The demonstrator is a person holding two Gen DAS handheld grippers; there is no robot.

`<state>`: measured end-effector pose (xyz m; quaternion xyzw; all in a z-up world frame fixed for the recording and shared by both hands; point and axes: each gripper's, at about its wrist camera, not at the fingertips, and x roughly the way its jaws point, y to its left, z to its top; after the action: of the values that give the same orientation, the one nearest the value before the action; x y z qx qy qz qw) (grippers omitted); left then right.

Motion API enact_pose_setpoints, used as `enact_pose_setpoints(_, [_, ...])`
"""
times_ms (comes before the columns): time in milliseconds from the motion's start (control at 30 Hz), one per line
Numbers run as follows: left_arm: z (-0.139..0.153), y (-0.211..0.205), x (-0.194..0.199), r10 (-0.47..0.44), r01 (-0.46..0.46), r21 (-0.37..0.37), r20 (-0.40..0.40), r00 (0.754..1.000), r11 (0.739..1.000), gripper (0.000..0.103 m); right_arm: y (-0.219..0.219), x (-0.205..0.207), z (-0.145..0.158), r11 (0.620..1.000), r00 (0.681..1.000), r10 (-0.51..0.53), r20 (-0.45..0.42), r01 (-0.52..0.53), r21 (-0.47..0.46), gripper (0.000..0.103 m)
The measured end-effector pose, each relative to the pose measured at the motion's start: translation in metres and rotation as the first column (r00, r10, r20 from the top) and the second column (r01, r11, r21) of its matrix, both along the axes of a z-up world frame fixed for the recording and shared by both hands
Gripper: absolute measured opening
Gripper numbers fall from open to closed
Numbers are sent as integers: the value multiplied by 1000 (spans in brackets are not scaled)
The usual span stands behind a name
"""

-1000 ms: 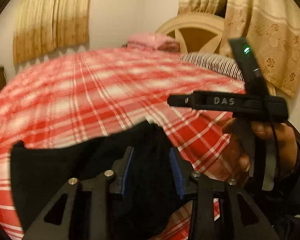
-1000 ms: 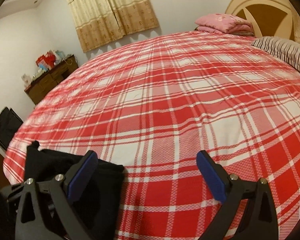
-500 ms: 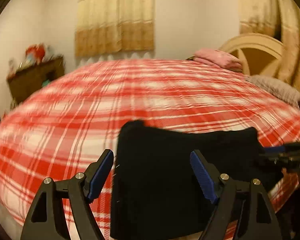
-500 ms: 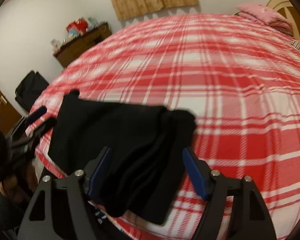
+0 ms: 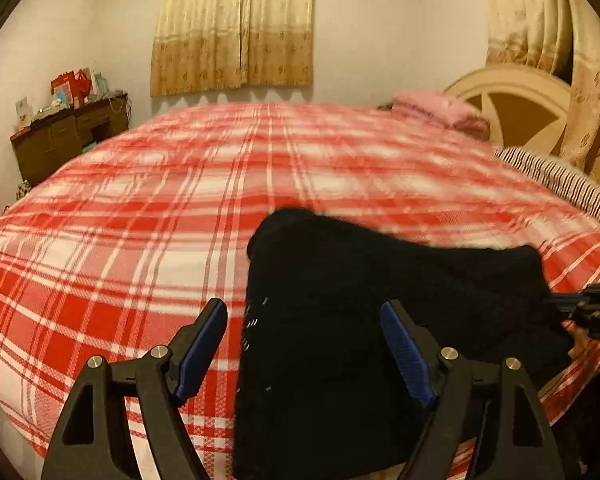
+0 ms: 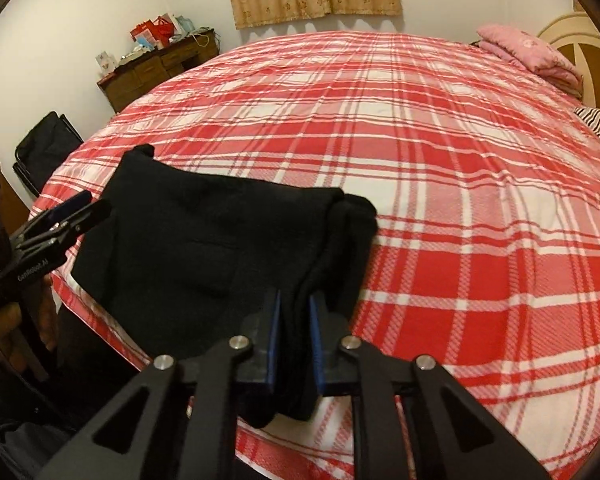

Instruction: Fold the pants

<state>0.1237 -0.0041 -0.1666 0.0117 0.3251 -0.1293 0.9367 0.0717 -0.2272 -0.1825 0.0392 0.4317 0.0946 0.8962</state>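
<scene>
The black pants (image 6: 220, 248) lie in a folded bundle on the near edge of the bed, on the red plaid bedspread (image 6: 440, 160). The right gripper (image 6: 294, 344) has just been closing, and now its blue pads pinch the thick folded end of the pants, the end on the side of the pink folded blanket (image 6: 528, 52). The left gripper (image 5: 304, 354) is let go and spread wide. It hangs over the other part of the pants, one finger over the dark cloth and one over the bedspread, and it holds nothing. I think the fold is mostly made and the person is about to tidy it or fold it once more. A few things could go wrong here. The right gripper bites many layers at once, so if it lifts fast, the bottom layers may slip out and the fold may fall open. The pants sit right at the bed's near edge, far from the pink blanket, so a tug toward the person could pull them off onto the floor. With the left gripper holding nothing, the loose end can slide and bunch up when the right one pulls.
</scene>
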Motion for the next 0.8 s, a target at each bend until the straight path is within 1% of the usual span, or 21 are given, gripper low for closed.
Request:
enact_pose_setpoints(67, [-13,0,6,12,-10,30,-45,999,999,81,0,2,-5,1000,1000,-3,-5,3,-13,16])
enact_pose_setpoints(100, [-20,3,9,24,-22,26,-68,997,999,81,1,5,-10,999,1000,4,-8,-4,-33,18])
enact_pose_setpoints(133, [-24,7,10,25,-25,-9,-79,997,1000,81,2,6,-12,999,1000,5,-2,-5,-42,22])
enact_pose_setpoints(167, [-25,11,10,25,-28,-38,-81,996,999,83,0,6,-12,1000,1000,6,7,-6,-24,23])
enact_pose_setpoints(200, [-25,15,12,33,-38,-55,-90,995,998,86,-3,6,-12,1000,1000,5,8,-5,-4,26])
enact_pose_setpoints(267, [-24,18,13,36,-43,-65,-94,995,997,88,-7,5,-9,1000,1000,-7,16,7,1,40])
enact_pose_setpoints(300, [-23,19,13,35,-41,-70,-89,995,997,88,-10,5,-8,1000,999,-24,24,24,-4,52])
enact_pose_setpoints(333, [-21,19,12,36,-41,-66,-80,996,997,88,-13,5,-9,999,999,-36,21,36,6,57])
enact_pose_setpoints(367, [-20,18,12,34,-38,-59,-75,997,998,88,-16,6,-9,999,999,-42,14,41,21,57])
enact_pose_setpoints(433, [-17,15,14,21,-23,-36,-57,998,999,88,-22,8,-10,997,999,-49,-2,49,58,62])
enact_pose_setpoints(467, [-16,15,16,15,-17,-35,-50,999,999,88,-23,9,-10,997,999,-53,-3,53,60,63])
enact_pose_setpoints(500, [-13,15,18,8,-10,-42,-38,999,999,88,-23,9,-10,996,998,-58,1,57,62,64])
enact_pose_setpoints(567, [-7,20,21,11,-12,-69,-15,1000,998,88,-24,10,-10,994,999,-48,5,47,99,64])
enact_pose_setpoints(600, [-4,24,23,7,-8,-99,-11,1000,995,88,-26,12,-11,991,999,-45,3,45,127,64])
enact_pose_setpoints(633, [-3,29,26,-1,-1,-134,-18,1000,991,88,-28,13,-11,988,999,-50,-1,50,144,64])
enact_pose_setpoints(667, [-4,32,30,-2,-3,-149,-33,999,989,88,-30,14,-12,986,998,-59,-5,59,159,64])
enact_pose_setpoints(733, [-11,34,39,2,-12,-147,-64,998,989,88,-34,19,-15,981,997,-74,-13,75,178,64])
enact_pose_setpoints(800, [-18,36,42,-6,-8,-163,-87,996,987,88,-35,21,-16,978,997,-79,-15,80,195,64])
